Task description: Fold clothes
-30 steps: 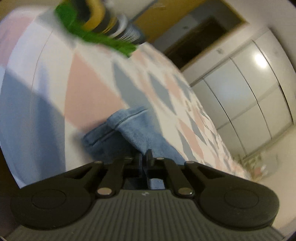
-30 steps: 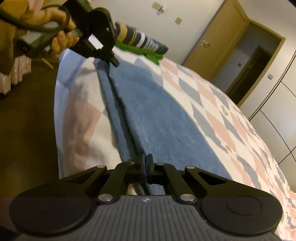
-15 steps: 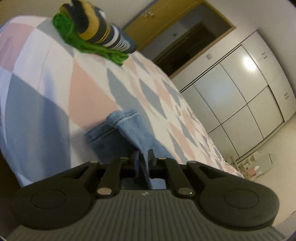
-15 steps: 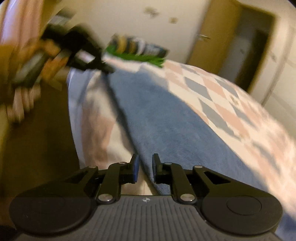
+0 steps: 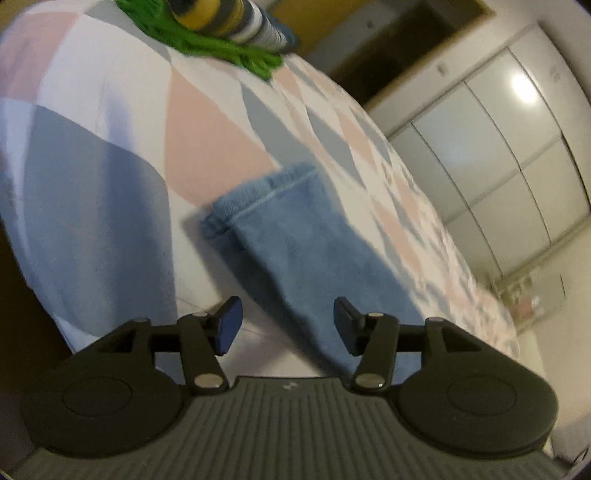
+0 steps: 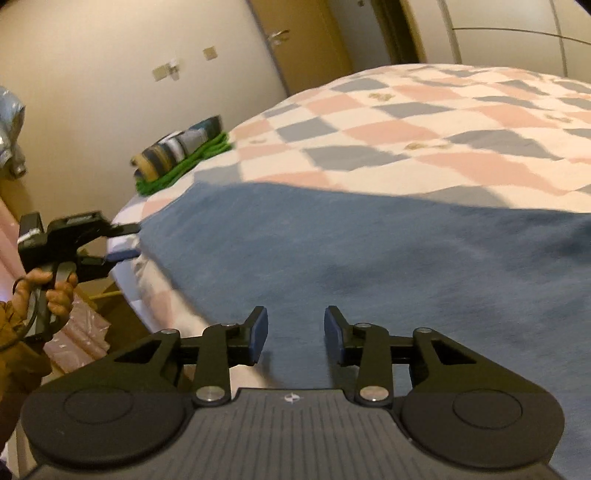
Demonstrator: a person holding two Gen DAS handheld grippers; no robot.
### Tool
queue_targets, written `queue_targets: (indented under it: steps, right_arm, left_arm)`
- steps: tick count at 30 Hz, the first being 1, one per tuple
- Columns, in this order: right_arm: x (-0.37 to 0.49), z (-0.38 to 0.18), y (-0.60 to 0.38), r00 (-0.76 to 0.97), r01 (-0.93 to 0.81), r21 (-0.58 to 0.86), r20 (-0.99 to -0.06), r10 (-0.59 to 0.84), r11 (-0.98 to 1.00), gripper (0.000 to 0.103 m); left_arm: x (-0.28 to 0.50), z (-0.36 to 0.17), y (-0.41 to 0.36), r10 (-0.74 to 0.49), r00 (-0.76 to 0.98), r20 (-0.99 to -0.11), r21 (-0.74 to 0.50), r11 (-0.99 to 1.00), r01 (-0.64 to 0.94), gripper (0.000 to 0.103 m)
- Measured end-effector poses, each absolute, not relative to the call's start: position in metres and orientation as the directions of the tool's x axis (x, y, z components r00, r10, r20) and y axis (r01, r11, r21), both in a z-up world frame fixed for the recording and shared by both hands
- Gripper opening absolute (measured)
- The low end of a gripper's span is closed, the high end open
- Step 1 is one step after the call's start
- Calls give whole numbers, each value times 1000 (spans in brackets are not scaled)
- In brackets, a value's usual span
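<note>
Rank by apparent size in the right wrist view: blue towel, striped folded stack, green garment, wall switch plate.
1. blue towel
2. striped folded stack and green garment: look alike, unranked
3. wall switch plate, though farther away

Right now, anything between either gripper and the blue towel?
Nothing visible. Both grippers are open right over the blue towel, which lies flat on the checkered bedspread: left gripper near its hemmed end, right gripper over its near edge. The folded clothes pile sits well beyond.

Blue towel (image 6: 369, 258) cut off at right edge, folded pile (image 5: 229, 33) blurred
</note>
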State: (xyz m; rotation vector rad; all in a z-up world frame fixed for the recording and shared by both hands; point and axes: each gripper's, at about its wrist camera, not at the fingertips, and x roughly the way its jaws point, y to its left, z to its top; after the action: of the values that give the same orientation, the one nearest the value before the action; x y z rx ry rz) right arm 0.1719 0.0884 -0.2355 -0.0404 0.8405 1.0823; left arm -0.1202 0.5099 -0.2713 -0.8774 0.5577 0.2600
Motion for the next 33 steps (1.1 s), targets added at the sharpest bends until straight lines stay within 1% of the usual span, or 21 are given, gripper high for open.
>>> queue_targets:
  steps: [3, 6, 9, 11, 12, 15, 16, 17, 19, 20, 24, 26, 28, 31, 32, 33]
  right_arm:
    - [186, -238, 68, 200, -785, 341, -650, 733, 517, 46]
    - [198, -243, 52, 224, -767, 327, -669, 708, 552, 46]
    - [208, -249, 38, 248, -747, 315, -685, 685, 585, 46]
    - [214, -252, 32, 266, -731, 312, -689, 674, 607, 46]
    - [216, -253, 30, 275, -723, 310, -691, 669, 617, 46]
    - [219, -256, 21, 296, -703, 314, -687, 664, 638, 46]
    - [220, -257, 18, 302, -696, 317, -685, 663, 644, 46]
    - [221, -258, 16, 305, -692, 318, -685, 661, 649, 47]
    - [223, -258, 13, 312, -685, 317, -687, 657, 656, 47]
    - [224, -258, 12, 315, -682, 315, -688, 653, 660, 47]
    - [227, -256, 3, 335, -666, 303, -694, 637, 681, 47]
    - [228, -256, -1, 346, -658, 298, -696, 629, 692, 48]
    - [229, -255, -5, 353, -649, 296, -698, 623, 700, 48]
    - [230, -253, -7, 362, -644, 292, -698, 618, 707, 48]
    - [231, -253, -7, 359, -646, 294, -697, 620, 705, 48]
    - [231, -254, -7, 355, -647, 297, -697, 623, 702, 48]
  left_arm:
    - [-107, -278, 509, -30, 835, -550, -614, 692, -380, 48]
    - [-99, -281, 509, -57, 836, -546, -585, 740, -332, 49]
    - [-99, -287, 516, -105, 844, -526, -598, 752, -278, 51]
    - [-106, -291, 523, -145, 861, -487, -651, 717, -248, 51]
    - [-109, -297, 531, -167, 873, -459, -702, 671, -241, 51]
    - [-123, -316, 551, -190, 914, -358, -850, 471, -234, 48]
    - [-127, -323, 557, -189, 928, -322, -889, 397, -227, 45]
    - [-129, -330, 560, -185, 934, -307, -904, 362, -226, 42]
    - [-130, -337, 561, -187, 926, -328, -894, 379, -240, 30]
    - [-132, -340, 563, -191, 928, -319, -901, 366, -234, 30]
    - [-137, -344, 571, -188, 938, -292, -914, 343, -215, 29]
    - [-134, -339, 571, -185, 947, -262, -919, 346, -187, 31]
    - [-131, -331, 571, -190, 957, -218, -922, 361, -138, 38]
    - [-127, -325, 571, -188, 964, -189, -913, 394, -103, 38]
    - [-124, -329, 572, -181, 961, -210, -911, 394, -125, 37]
    - [-121, -334, 572, -179, 953, -244, -902, 402, -155, 34]
